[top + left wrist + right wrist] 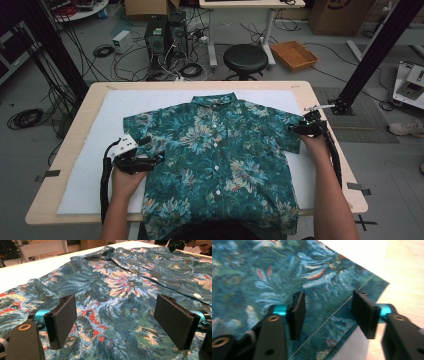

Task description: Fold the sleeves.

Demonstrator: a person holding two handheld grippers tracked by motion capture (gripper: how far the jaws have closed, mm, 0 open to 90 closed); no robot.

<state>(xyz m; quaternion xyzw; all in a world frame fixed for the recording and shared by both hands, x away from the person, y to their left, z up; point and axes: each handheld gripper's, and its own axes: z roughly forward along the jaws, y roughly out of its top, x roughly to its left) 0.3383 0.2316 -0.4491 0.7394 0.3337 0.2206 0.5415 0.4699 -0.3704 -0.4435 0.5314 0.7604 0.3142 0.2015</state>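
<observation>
Lying flat and unfolded, teal floral short-sleeved shirt [220,150] fills centre frame; left gripper [150,161] fingers apart at lower-left side, right gripper [298,128] fingers apart astride right sleeve hem; folding all remains.

Light wooden rectangular table [320,107], white foam mat [90,170] covering most of its top, teal floral short-sleeved shirt [220,150] spread flat on the mat, collar toward 12 o'clock

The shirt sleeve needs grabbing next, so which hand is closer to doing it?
Probably the right. The right gripper already has the sleeve hem of the shirt between its half-closed jaws. The left gripper hovers wide open over the shirt's side.
</observation>
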